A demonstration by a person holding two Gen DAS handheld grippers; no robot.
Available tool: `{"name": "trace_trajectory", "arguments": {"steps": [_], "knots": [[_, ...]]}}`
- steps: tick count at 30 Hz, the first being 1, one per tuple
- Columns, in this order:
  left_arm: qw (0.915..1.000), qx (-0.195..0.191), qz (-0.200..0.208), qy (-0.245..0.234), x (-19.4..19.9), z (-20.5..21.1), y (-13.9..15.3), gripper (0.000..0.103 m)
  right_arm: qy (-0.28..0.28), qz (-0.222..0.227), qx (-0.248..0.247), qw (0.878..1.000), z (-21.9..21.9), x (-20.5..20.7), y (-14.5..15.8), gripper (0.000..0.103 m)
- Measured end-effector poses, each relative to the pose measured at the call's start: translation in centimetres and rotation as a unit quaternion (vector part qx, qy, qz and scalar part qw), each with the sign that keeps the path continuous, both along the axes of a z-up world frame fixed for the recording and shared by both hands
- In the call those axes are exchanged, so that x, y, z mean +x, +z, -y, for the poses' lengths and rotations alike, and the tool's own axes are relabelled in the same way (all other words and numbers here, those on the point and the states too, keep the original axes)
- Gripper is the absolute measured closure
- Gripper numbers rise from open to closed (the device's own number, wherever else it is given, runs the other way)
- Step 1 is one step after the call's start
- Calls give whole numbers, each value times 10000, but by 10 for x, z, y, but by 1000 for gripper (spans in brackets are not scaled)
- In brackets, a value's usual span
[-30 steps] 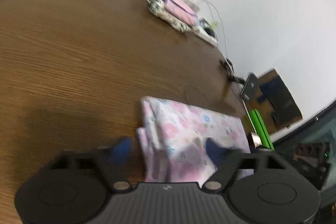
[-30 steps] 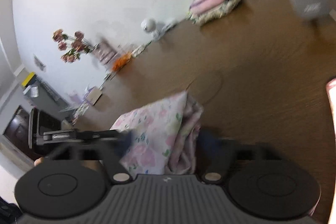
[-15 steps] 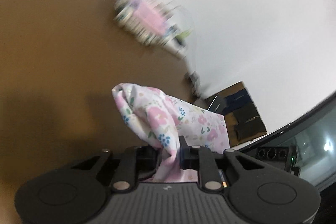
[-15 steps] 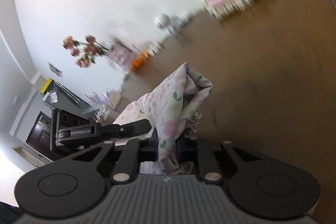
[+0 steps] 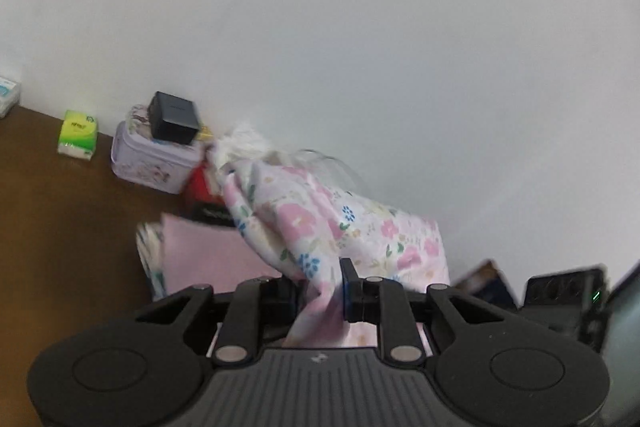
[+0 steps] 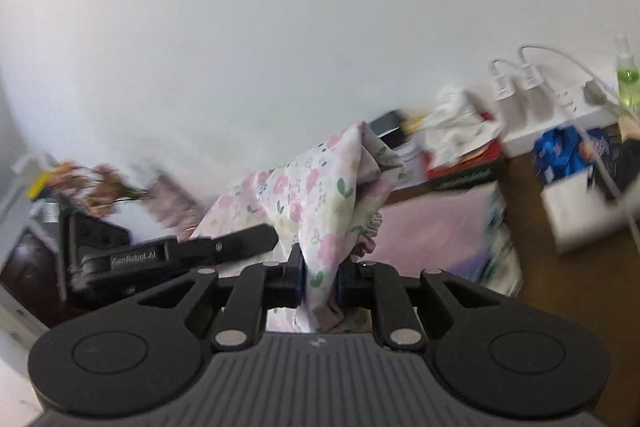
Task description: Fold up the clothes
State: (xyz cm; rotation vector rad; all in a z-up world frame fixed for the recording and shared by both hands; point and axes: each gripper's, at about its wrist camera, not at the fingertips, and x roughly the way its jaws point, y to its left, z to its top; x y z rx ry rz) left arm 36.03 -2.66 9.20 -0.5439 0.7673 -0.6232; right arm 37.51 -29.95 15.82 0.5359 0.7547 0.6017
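A folded floral garment (image 5: 320,223), white with pink flowers, hangs lifted off the table. My left gripper (image 5: 322,287) is shut on one bunched end of it. In the right wrist view the same floral garment (image 6: 316,203) rises from my right gripper (image 6: 319,281), which is shut on its other end. The left gripper's black body (image 6: 172,255) shows at the left of that view. A stack of folded clothes topped by a pink piece (image 5: 208,255) lies on the brown table just ahead; the pink stack (image 6: 436,227) also shows beyond my right gripper.
Against the white wall stand a lilac tin (image 5: 154,159) with a black box (image 5: 174,117) on top, a green tissue pack (image 5: 78,135) and a red-and-black box (image 5: 204,199). A white power strip (image 6: 556,115) with cables, a blue bag (image 6: 560,151) and a white box (image 6: 576,211) sit to the right.
Both grippers went from open over the garment on the table to shut on it. They have lifted it and carried it toward the clothes stack by the wall.
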Motion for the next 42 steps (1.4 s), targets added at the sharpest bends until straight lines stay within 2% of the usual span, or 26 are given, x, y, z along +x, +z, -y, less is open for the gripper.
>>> {"name": "trace_trajectory", "arguments": {"steps": [1,3,5,6,8,9,11,12,14,16,18,19,20,21,22,23,24,26,27,29,32,35,37,40,41,42], "knots": [[9998,127,-128,84,14,2,-17,82,-65,-186,-103,9998,-1,26,-12,88],[9982,378,-381,249,42,7,-50,76,-163,-557,-445,9973,-5,61,-40,76],[9968,487,-561,283,51,5,-71,62,-476,-770,-965,9912,-8,76,-61,66],[9977,416,-447,298,45,-2,-67,60,-462,-717,-1046,9908,-7,75,-63,59],[9988,281,-212,331,34,-16,-59,40,-546,-278,-1377,9886,-7,62,-49,56],[9980,454,88,435,26,-20,-48,40,-661,90,-1731,9826,-12,53,-37,56],[9948,792,360,533,18,-12,-36,42,-958,773,-2335,9645,-21,37,-14,56],[9924,961,496,581,15,-8,-30,42,-1054,1095,-2455,9574,-27,31,-4,57],[9864,1292,760,677,8,0,-19,53,-845,1391,-2352,9582,-38,33,1,57],[9849,1405,637,782,0,-1,-19,70,-588,1045,-2487,9611,-53,50,-15,59],[9831,1517,514,886,-7,-3,-19,70,-520,477,-2665,9613,-61,66,-37,68],[9820,1573,453,938,-11,-3,-19,69,-551,469,-2631,9621,-58,61,-36,68],[9808,1632,397,992,-15,-4,-18,59,-559,757,-2607,9608,-55,44,-25,66],[9759,1815,515,1092,-30,-7,-8,49,-565,1066,-2582,9585,-53,27,-13,55],[9693,2036,658,1211,-52,-10,0,29,-580,1358,-2569,9551,-50,10,-1,47],[9619,2255,796,1328,-74,-13,9,17,-629,1599,-2544,9517,-47,-10,10,40],[9552,2473,811,1413,-94,-12,14,16,-702,1806,-2489,9489,-43,-35,22,25],[9402,2900,838,1576,-134,-11,24,16,-633,1999,-2434,9470,-43,-79,35,9],[9374,3005,794,1570,-156,-13,18,16,-525,1999,-2461,9470,-47,-103,37,0],[9314,3215,705,1557,-199,-16,6,11,-320,1973,-2548,9461,-59,-150,30,0],[9214,3522,566,1541,-263,-22,-13,9,-233,1773,-2667,9470,-80,-211,-1,0],[9236,3393,37,1786,-309,-42,-61,9,-214,1394,-2771,9504,-98,-266,-47,0],[9225,3370,-89,1880,-326,-50,-86,9,-237,1143,-2713,9554,-104,-291,-81,0],[9143,3416,235,2163,-347,-51,-103,9,-512,938,-2796,9542,-112,-310,-125,0],[9099,3539,237,2153,-349,-48,-103,9,-662,934,-2822,9525,-114,-314,-133,0],[9098,3585,267,2073,-348,-45,-103,9,-813,929,-2848,9506,-116,-318,-141,0]]}}
